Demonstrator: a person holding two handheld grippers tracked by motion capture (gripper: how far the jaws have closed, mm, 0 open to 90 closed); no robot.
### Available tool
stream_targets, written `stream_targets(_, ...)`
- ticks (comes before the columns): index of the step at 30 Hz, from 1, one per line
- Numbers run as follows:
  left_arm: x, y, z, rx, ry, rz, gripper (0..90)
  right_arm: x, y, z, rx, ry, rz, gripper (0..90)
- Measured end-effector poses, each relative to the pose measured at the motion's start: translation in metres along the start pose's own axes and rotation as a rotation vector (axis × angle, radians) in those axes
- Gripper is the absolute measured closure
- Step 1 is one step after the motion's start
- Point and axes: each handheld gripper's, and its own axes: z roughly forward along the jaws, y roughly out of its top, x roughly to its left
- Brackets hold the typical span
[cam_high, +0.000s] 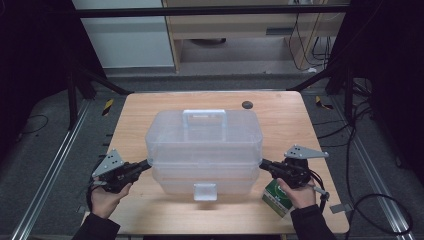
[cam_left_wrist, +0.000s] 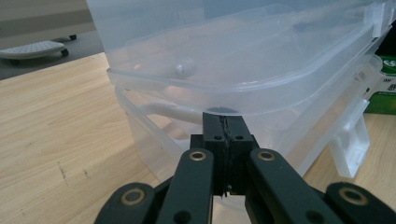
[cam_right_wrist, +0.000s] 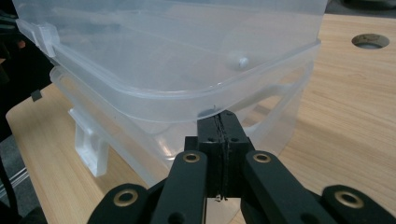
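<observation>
A clear plastic storage box (cam_high: 204, 172) stands in the middle of the wooden table (cam_high: 285, 117), with its lid (cam_high: 204, 131) and top handle (cam_high: 204, 116) slightly raised over the base. A white latch (cam_high: 205, 191) hangs at the front. My left gripper (cam_high: 148, 164) is shut, its tip tucked under the lid's rim at the box's left end. In the left gripper view the closed left gripper (cam_left_wrist: 223, 119) meets the lid (cam_left_wrist: 233, 60) edge. My right gripper (cam_high: 262, 164) is shut in the same way at the right end. In the right gripper view the right gripper (cam_right_wrist: 219, 116) sits just beneath the lid (cam_right_wrist: 163, 56) rim.
A green carton (cam_high: 277, 198) lies on the table under my right hand, near the front right corner. A round cable hole (cam_high: 247, 104) sits behind the box. Dark frame posts and cables surround the table.
</observation>
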Motion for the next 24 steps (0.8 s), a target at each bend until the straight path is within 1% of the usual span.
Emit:
stream_targets(1, 0.0, 0.001, 0.0, -0.009, 0.003, -0.007, 89.5, 0.0, 0.002, 0.0, -0.007, 0.0, -0.004, 89.0)
stream_targets(3, 0.0, 0.002, 0.0, -0.014, 0.005, -0.008, 89.5, 0.0, 0.003, -0.001, -0.011, 0.0, -0.006, 89.0)
stream_targets(5, 0.001, 0.006, 0.0, -0.023, 0.016, -0.007, 89.5, -0.002, 0.005, -0.001, -0.027, 0.004, -0.003, 89.0)
stream_targets(8, 0.001, 0.009, 0.0, -0.029, 0.018, -0.011, 89.5, -0.002, 0.009, -0.001, -0.043, 0.011, 0.005, 89.2)
stream_targets(12, 0.002, 0.015, 0.001, -0.04, 0.023, -0.005, 89.5, -0.003, 0.013, -0.002, -0.056, 0.014, 0.006, 89.3)
stream_targets(14, 0.001, 0.017, 0.002, -0.044, 0.033, 0.0, 89.5, -0.005, 0.015, -0.002, -0.063, 0.017, 0.006, 89.3)
stream_targets(15, 0.001, 0.019, 0.003, -0.043, 0.032, -0.006, 89.5, -0.005, 0.017, -0.002, -0.067, 0.023, 0.01, 89.3)
stream_targets(19, 0.001, 0.023, 0.006, -0.057, 0.044, 0.0, 89.5, -0.007, 0.022, -0.001, -0.066, 0.018, 0.005, 89.2)
stream_targets(20, 0.001, 0.025, 0.006, -0.063, 0.042, 0.0, 89.6, -0.007, 0.024, 0.0, -0.068, 0.019, 0.005, 89.2)
stream_targets(21, 0.001, 0.029, 0.005, -0.068, 0.05, 0.008, 89.6, -0.008, 0.027, 0.001, -0.073, 0.017, 0.001, 89.2)
stream_targets(24, 0.002, 0.032, 0.005, -0.066, 0.059, 0.011, 89.6, -0.008, 0.029, 0.002, -0.081, 0.018, 0.002, 89.1)
